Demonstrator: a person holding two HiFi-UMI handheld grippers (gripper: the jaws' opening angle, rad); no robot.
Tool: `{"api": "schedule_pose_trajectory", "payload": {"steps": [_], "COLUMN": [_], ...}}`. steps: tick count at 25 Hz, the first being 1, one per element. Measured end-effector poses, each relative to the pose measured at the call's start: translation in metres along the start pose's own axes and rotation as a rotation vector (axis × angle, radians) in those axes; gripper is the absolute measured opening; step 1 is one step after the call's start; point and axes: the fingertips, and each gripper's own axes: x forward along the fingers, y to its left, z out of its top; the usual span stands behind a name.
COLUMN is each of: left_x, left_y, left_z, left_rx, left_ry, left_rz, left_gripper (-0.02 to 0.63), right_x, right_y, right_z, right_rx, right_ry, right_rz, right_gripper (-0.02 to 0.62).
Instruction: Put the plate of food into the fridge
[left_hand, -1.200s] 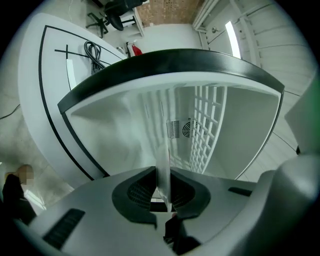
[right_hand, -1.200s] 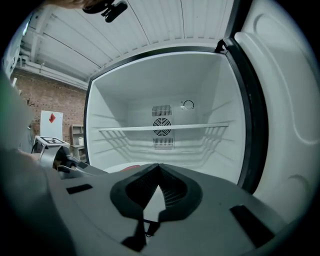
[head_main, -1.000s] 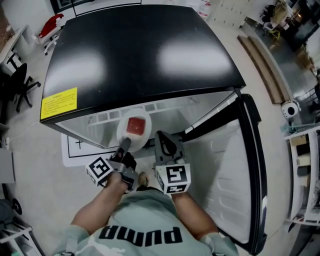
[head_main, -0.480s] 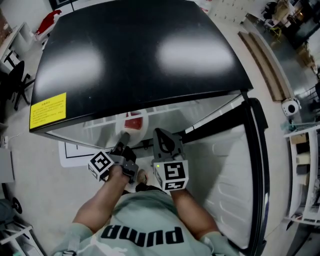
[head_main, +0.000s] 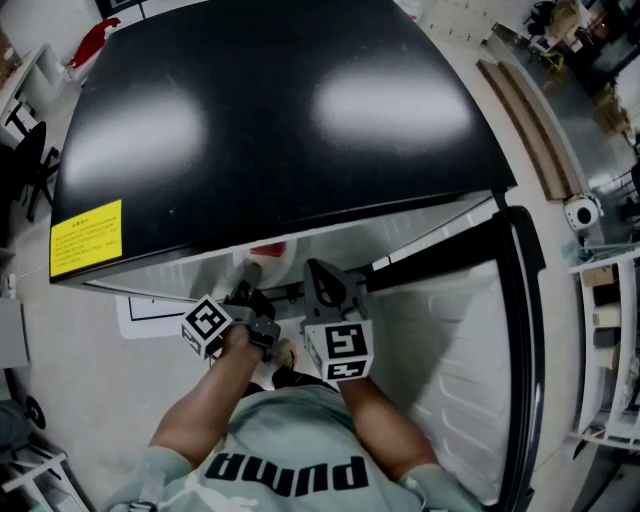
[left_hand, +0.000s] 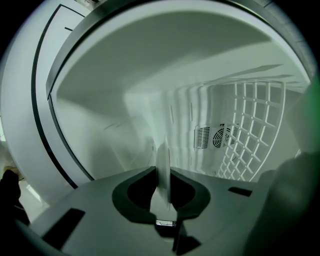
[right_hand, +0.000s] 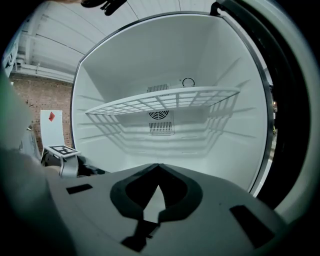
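Fridge (head_main: 280, 120) door (head_main: 455, 350) open: done. Left gripper (head_main: 248, 278) clamped on plate (head_main: 272, 264) rim. Plate with red food (head_main: 268, 249) at fridge mouth, half under top edge, apparently not set down. Right gripper (head_main: 322, 280) closed, empty. Left to do: rest plate inside, perhaps on wire shelf (right_hand: 160, 102); release; shut door.

surface: floor (head_main: 75, 385) | on it: black-topped fridge (head_main: 270, 120), white marked sheet (head_main: 140, 315) | inside: wire shelf (right_hand: 160, 102)

Workshop-like lab, office chair (head_main: 22, 160), shelving rack (head_main: 606, 325), cluttered benches (head_main: 562, 28) around a black fridge (head_main: 270, 110)
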Motion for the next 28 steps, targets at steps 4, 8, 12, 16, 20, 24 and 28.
{"api": "schedule_pose_trajectory", "payload": {"steps": [4,8,12,16,20,24,28], "left_x": [0.006,0.010,0.014,0.014,0.016,0.016,0.017], "left_y": [0.008,0.015,0.019,0.024,0.025,0.028,0.028], "left_z": [0.002,0.005,0.004,0.003,0.004,0.006,0.007], "left_rx": [-0.003,-0.002,0.003,0.002,0.013,0.046,0.092], "left_ry": [-0.008,-0.011,-0.012,-0.012,-0.018,-0.025,-0.031], "left_rz": [0.016,0.033,0.038,0.051,0.045,0.069,0.085], "left_gripper": [0.044,0.044,0.044,0.044,0.044,0.044,0.044], "right_x": [0.003,0.004,0.005,0.006,0.007,0.009,0.010], "right_y": [0.002,0.003,0.004,0.007,0.008,0.009,0.011], "right_z": [-0.001,-0.004,-0.005,-0.007,-0.010,-0.013,-0.015], "right_rx": [0.007,0.013,0.015,0.015,0.013,0.018,0.024], "right_ry": [0.007,0.011,0.013,0.017,0.021,0.025,0.028], "right_rz": [0.005,0.005,0.008,0.012,0.012,0.015,0.022], "right_gripper": [0.005,0.005,0.005,0.005,0.005,0.005,0.005]}}
